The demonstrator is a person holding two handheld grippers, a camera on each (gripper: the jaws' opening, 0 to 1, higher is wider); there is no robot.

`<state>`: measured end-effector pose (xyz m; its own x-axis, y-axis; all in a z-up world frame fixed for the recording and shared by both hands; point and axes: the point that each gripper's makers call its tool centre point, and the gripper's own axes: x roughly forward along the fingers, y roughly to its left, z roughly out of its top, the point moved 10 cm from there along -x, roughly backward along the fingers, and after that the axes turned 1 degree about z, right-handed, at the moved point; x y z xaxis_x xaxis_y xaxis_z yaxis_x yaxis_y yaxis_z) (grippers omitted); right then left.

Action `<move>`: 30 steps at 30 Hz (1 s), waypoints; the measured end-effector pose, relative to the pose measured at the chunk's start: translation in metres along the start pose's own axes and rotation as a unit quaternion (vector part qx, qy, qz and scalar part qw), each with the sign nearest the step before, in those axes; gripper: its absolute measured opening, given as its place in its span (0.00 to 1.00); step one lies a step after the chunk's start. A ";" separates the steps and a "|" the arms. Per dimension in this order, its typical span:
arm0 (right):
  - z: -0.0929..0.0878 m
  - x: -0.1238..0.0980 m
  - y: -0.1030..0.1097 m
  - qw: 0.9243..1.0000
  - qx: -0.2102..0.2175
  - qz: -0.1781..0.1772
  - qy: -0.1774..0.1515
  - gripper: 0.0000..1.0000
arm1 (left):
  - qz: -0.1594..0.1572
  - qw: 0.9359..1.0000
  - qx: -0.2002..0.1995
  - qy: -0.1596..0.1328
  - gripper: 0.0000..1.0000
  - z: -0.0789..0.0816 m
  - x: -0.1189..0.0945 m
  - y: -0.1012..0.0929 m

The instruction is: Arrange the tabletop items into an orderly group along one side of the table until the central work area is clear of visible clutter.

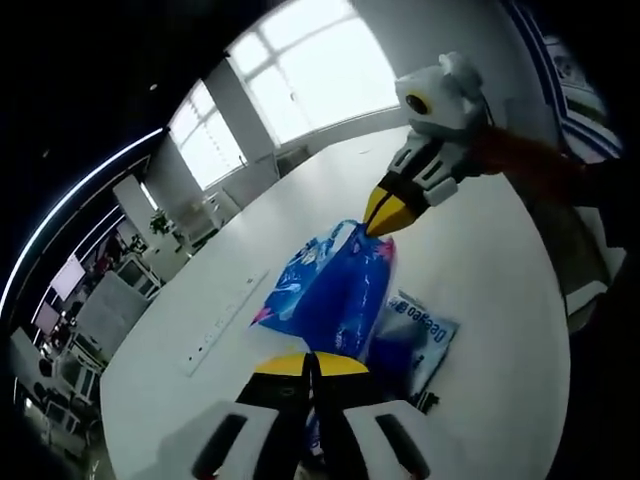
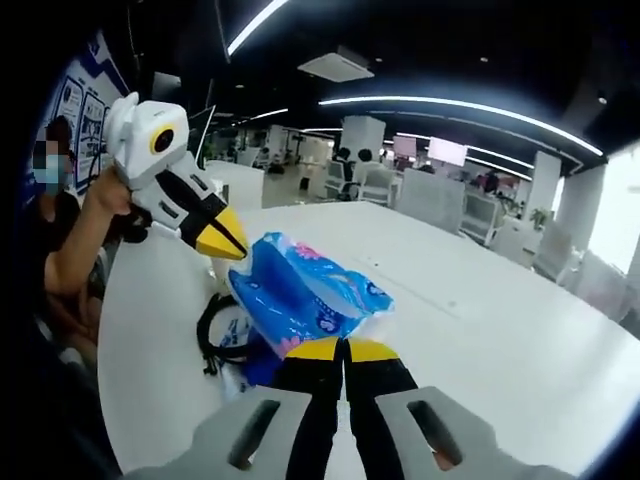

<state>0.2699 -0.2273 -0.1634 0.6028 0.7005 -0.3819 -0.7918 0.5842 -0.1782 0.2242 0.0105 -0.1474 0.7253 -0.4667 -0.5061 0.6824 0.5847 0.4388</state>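
A blue printed plastic pack (image 1: 325, 285) hangs between both grippers above the white table (image 1: 480, 250). My left gripper (image 1: 310, 362) is shut on its near edge. My right gripper (image 1: 385, 218) comes in from the upper right, shut on the pack's far top corner. In the right gripper view, the right gripper (image 2: 345, 348) pinches the blue pack (image 2: 300, 295), and the left gripper (image 2: 232, 247) grips its upper left corner. Under the pack lie a blue and white tissue packet (image 1: 420, 338) and a black looped cord (image 2: 212, 335).
A long socket strip (image 1: 225, 322) is set into the table to the left of the pack. The table's curved edge (image 1: 555, 330) runs close on the right. A person's arm (image 2: 75, 245) holds the left gripper. Office chairs (image 2: 375, 185) stand past the far end.
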 end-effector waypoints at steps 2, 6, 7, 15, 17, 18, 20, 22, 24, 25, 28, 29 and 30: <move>0.000 -0.002 -0.002 1.000 0.001 -0.001 -0.001 0.00 | -0.001 1.000 0.001 -0.001 0.00 0.002 0.001 -0.001; -0.002 -0.006 -0.005 1.000 0.005 -0.002 -0.004 0.00 | -0.005 1.000 0.004 0.000 0.00 0.006 0.004 -0.002; -0.003 -0.006 -0.006 1.000 0.005 -0.003 -0.005 0.00 | -0.005 1.000 0.005 0.000 0.00 0.007 0.004 -0.002; -0.010 -0.014 -0.014 1.000 0.009 -0.014 -0.007 0.00 | -0.007 1.000 0.013 -0.008 0.00 0.012 0.014 -0.007; -0.012 -0.015 -0.014 1.000 0.010 -0.015 -0.006 0.00 | -0.010 1.000 0.015 -0.009 0.00 0.012 0.018 -0.010; -0.013 -0.017 -0.014 1.000 0.010 -0.017 -0.005 0.00 | -0.011 1.000 0.017 -0.009 0.00 0.012 0.020 -0.011; -0.014 -0.019 -0.015 1.000 0.009 -0.023 -0.007 0.00 | -0.013 1.000 0.018 -0.012 0.00 0.011 0.023 -0.013; -0.015 -0.022 -0.013 1.000 0.000 -0.031 -0.003 0.00 | -0.011 1.000 0.018 -0.016 0.00 0.011 0.026 -0.014; -0.016 -0.024 -0.012 0.999 -0.002 -0.033 -0.001 0.00 | -0.016 1.000 0.017 -0.016 0.00 0.010 0.028 -0.015; -0.016 -0.026 -0.011 0.999 -0.004 -0.035 -0.001 0.00 | -0.018 1.000 0.016 -0.018 0.00 0.010 0.028 -0.016; -0.017 -0.030 -0.012 0.999 -0.009 -0.043 0.000 0.00 | -0.019 0.999 0.014 -0.025 0.00 0.011 0.030 -0.019; -0.017 -0.031 -0.011 0.999 -0.010 -0.043 0.000 0.00 | -0.020 0.999 0.015 -0.026 0.00 0.011 0.031 -0.019; -0.018 -0.032 -0.011 0.999 -0.010 -0.045 0.000 0.00 | -0.021 0.999 0.019 -0.025 0.00 0.012 0.032 -0.021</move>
<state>0.2576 -0.2638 -0.1651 0.6711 0.6457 -0.3643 -0.7367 0.6359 -0.2300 0.2340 -0.0248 -0.1634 0.6984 -0.5234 -0.4881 0.7151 0.5379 0.4464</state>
